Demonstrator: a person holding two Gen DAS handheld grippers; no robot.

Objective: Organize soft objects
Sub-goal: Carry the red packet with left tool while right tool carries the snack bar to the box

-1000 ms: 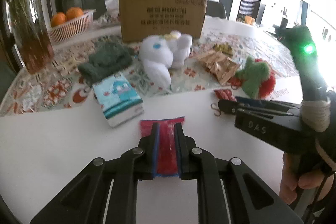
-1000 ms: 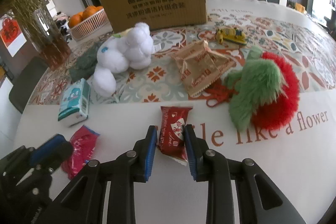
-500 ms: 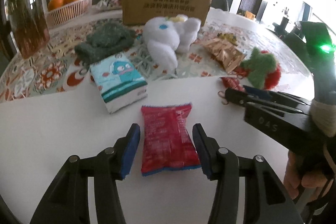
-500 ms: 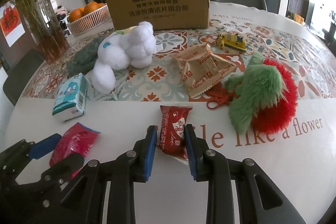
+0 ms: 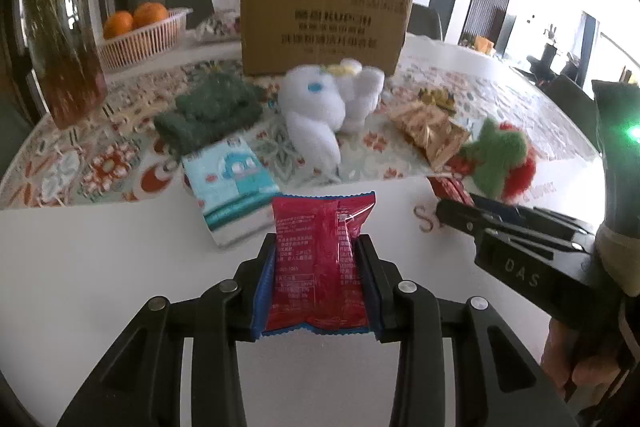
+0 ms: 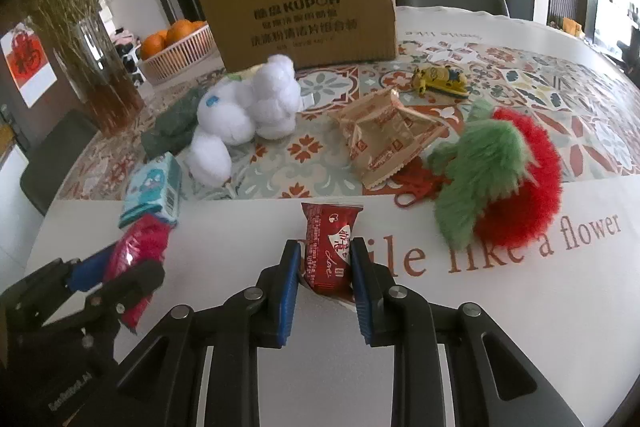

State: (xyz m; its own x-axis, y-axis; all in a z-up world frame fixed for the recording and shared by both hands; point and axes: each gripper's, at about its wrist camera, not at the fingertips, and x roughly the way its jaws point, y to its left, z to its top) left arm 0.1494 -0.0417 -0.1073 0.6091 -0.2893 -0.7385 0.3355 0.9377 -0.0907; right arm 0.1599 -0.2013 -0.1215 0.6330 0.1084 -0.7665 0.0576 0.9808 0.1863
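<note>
My left gripper [image 5: 318,247] is shut on a bright red snack packet [image 5: 320,263], its pads pressing both sides. The packet also shows in the right wrist view [image 6: 138,251]. My right gripper [image 6: 326,257] is shut on a dark red snack bar [image 6: 330,247] lying on the white table. A white plush bunny [image 5: 324,111], a green knit cloth [image 5: 208,113], a blue tissue pack [image 5: 230,183], a tan snack bag [image 6: 380,139] and a green-and-red plush [image 6: 496,175] lie beyond. A cardboard box [image 6: 300,15] stands at the back.
A basket of oranges [image 5: 138,35] and a glass vase with dried stems [image 5: 60,39] stand at the back left. A small yellow toy [image 6: 438,79] lies on the patterned cloth. A red cord [image 6: 416,187] lies beside the plush.
My left gripper opened around the bright red packet half a second ago and has now shut on it again. The right gripper stays shut on the dark red bar.
</note>
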